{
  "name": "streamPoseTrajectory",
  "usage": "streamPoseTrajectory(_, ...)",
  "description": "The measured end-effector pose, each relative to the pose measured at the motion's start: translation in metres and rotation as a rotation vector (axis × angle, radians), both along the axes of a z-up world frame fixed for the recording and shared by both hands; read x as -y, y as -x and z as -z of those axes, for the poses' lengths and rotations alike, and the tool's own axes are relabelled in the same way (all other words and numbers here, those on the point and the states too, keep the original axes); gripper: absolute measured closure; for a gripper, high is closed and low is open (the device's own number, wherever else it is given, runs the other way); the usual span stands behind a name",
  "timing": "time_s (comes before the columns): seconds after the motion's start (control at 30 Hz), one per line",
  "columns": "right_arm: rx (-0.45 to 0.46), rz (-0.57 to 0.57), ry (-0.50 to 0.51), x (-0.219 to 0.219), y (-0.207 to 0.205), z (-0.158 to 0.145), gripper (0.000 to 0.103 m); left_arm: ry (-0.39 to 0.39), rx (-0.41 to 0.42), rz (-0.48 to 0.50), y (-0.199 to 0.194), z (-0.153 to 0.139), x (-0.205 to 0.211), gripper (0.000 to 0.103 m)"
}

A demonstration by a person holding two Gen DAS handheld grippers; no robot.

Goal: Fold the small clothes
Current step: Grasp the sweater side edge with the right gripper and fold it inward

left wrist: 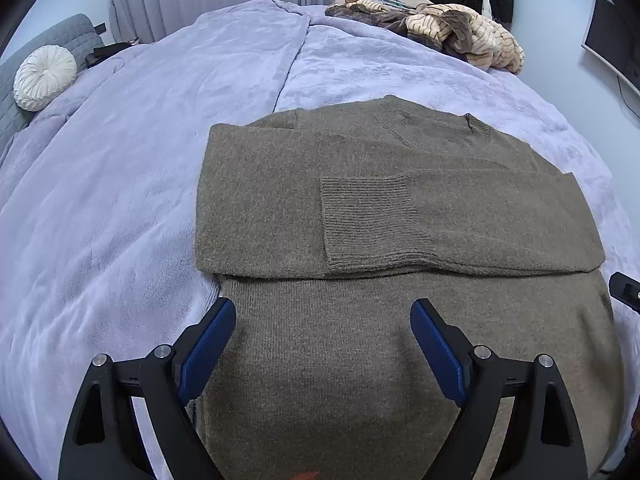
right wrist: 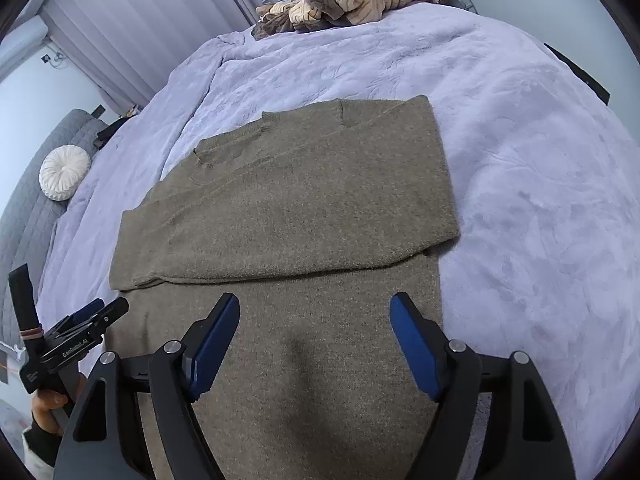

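An olive-brown knit sweater [left wrist: 360, 208] lies flat on the lilac bed cover [left wrist: 120, 200], neck at the far end. Both sleeves are folded across the chest, and one ribbed cuff [left wrist: 364, 220] lies on top. My left gripper [left wrist: 322, 312] hovers over the sweater's lower left part, jaws wide apart, nothing between the blue pads. Above the lower right part of the same sweater [right wrist: 288, 208], my right gripper [right wrist: 314, 308] also stands open and empty. The left gripper's body [right wrist: 76, 340] shows at the left edge of the right wrist view, held by a hand [right wrist: 46, 406].
A heap of striped beige and brown clothes [left wrist: 448, 28] lies at the far end of the bed. A round white cushion [left wrist: 44, 78] rests on a grey quilted headboard at the left. A dark screen [left wrist: 612, 44] hangs on the right wall. Curtains hang behind the bed.
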State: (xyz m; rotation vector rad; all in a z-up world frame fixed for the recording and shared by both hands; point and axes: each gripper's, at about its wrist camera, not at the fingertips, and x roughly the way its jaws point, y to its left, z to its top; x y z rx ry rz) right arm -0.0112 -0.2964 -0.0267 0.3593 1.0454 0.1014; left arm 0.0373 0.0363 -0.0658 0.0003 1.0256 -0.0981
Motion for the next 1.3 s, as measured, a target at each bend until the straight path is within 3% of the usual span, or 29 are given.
streamPoseTrajectory(0.03, -0.004, 0.001, -0.001, -0.001, -0.001, 0.001, 0.022, -0.007, 0.000, -0.005, 0.000, 0.001, 0.000, 0.000)
streamPoseTrajectory(0.17, -0.018, -0.018, -0.079, -0.009, -0.006, 0.005, 0.022, -0.018, 0.015, -0.013, 0.000, 0.002, -0.002, 0.000)
streamPoseTrajectory(0.3, -0.053, -0.092, -0.355, -0.040, -0.026, 0.019, 0.022, 0.001, 0.007, -0.041, 0.003, 0.004, -0.010, 0.000)
streamPoseTrajectory(0.43, -0.149, -0.102, -0.599, -0.083, -0.053, 0.053, 0.022, 0.034, -0.004, -0.093, 0.008, 0.006, -0.028, 0.000)
streamPoseTrajectory(0.53, -0.195, -0.106, -0.685, -0.119, -0.069, 0.074, 0.022, 0.041, -0.011, -0.122, 0.011, 0.009, -0.040, 0.000)
streamPoseTrajectory(0.6, -0.197, -0.089, -0.695, -0.136, -0.078, 0.080, 0.025, 0.050, -0.017, -0.121, 0.012, 0.011, -0.044, 0.000)
streamPoseTrajectory(0.63, -0.195, -0.074, -0.691, -0.141, -0.080, 0.082, 0.031, 0.058, -0.020, -0.118, 0.013, 0.011, -0.046, 0.000)
streamPoseTrajectory(0.7, -0.214, -0.032, -0.695, -0.148, -0.089, 0.088, 0.065, 0.066, -0.019, -0.121, 0.014, 0.012, -0.048, 0.000)
streamPoseTrajectory(0.73, -0.241, -0.006, -0.695, -0.149, -0.092, 0.095, 0.094, 0.071, -0.018, -0.121, 0.015, 0.012, -0.049, 0.000)
streamPoseTrajectory(0.83, -0.257, 0.011, -0.702, -0.152, -0.093, 0.101, 0.093, 0.084, -0.014, -0.126, 0.016, 0.011, -0.050, 0.000)
streamPoseTrajectory(0.93, -0.255, -0.035, -0.608, -0.161, -0.089, 0.101, 0.093, 0.087, -0.026, -0.130, 0.013, 0.017, -0.049, 0.000)
streamPoseTrajectory(1.07, -0.279, -0.065, -0.557, -0.168, -0.092, 0.103, 0.098, 0.083, -0.050, -0.130, 0.012, 0.021, -0.045, 0.000)
streamPoseTrajectory(1.13, -0.277, -0.087, -0.557, -0.169, -0.092, 0.096, 0.090, 0.078, -0.044, -0.124, 0.014, 0.020, -0.043, 0.000)
streamPoseTrajectory(1.3, -0.229, -0.149, -0.522, -0.159, -0.076, 0.075, 0.082, 0.080, -0.037, -0.124, 0.018, 0.017, -0.042, 0.000)
